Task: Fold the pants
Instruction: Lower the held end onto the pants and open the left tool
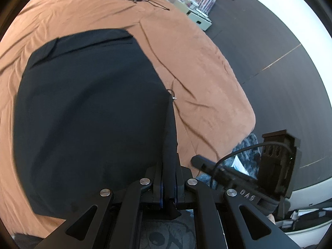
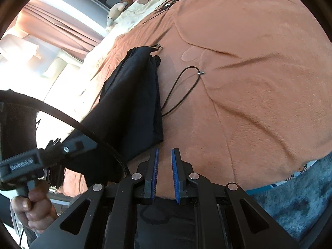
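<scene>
Pants [image 1: 93, 114]: black, spread on the rust-brown blanket [image 1: 197, 62] over the bed, one edge lifted off it
Left gripper [image 1: 169, 176]: clenched on a fold of the pants' edge, cloth pinched between its pads
Right gripper [image 2: 165, 166]: grasping nothing, jaws a narrow gap apart over bare blanket, just beside the pants
Drawstring [image 2: 178, 87]: loops loose on the blanket beside the cloth
Step in hand: probably carrying the gripped edge across to fold
Doing it well: keep the pinch firm, lay edge on edge, tuck the drawstring in
</scene>
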A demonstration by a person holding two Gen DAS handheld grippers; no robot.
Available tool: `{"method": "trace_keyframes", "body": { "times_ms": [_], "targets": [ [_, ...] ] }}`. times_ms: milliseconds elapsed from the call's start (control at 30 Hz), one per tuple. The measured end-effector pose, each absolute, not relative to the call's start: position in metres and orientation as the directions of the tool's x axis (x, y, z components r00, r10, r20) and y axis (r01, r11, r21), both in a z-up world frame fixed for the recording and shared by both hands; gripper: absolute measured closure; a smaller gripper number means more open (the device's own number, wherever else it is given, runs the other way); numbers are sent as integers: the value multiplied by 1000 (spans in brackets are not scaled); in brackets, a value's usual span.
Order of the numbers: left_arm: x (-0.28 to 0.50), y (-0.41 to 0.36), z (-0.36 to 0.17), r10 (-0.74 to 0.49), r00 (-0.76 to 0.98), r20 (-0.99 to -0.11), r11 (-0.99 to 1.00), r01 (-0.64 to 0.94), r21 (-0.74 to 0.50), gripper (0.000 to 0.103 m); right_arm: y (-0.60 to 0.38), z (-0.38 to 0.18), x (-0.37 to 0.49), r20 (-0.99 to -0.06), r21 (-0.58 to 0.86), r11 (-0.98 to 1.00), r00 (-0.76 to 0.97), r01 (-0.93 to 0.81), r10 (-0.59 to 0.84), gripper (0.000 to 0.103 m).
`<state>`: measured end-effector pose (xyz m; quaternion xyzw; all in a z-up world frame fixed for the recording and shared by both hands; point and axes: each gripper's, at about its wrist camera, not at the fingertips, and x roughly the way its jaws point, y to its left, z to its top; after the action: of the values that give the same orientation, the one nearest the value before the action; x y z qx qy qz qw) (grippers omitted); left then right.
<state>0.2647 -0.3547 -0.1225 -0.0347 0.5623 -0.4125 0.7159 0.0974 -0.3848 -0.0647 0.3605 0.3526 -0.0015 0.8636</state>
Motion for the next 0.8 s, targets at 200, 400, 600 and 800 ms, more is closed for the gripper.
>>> {"method": "trace_keyframes", "body": {
  "times_ms": [200, 400, 600, 800],
  "targets": [
    [258, -345, -129, -654, 2, -757, 653, 506, -563, 82, -393, -64, 91, -615, 605, 757, 749, 248, 246, 92],
    [260, -327, -119, -657, 30, -753, 661, 505, -556, 50, -395, -62, 88, -594, 620, 748, 764, 236, 251, 67],
    [273, -286, -105, -645, 124, -754, 705, 475, -526, 37, -400, -59, 92, -562, 620, 755, 793, 213, 237, 54],
    [291, -245, -100, -611, 201, -765, 761, 413, -499, 33, -391, -54, 112, -571, 591, 786, 782, 180, 250, 54]
  ]
}}
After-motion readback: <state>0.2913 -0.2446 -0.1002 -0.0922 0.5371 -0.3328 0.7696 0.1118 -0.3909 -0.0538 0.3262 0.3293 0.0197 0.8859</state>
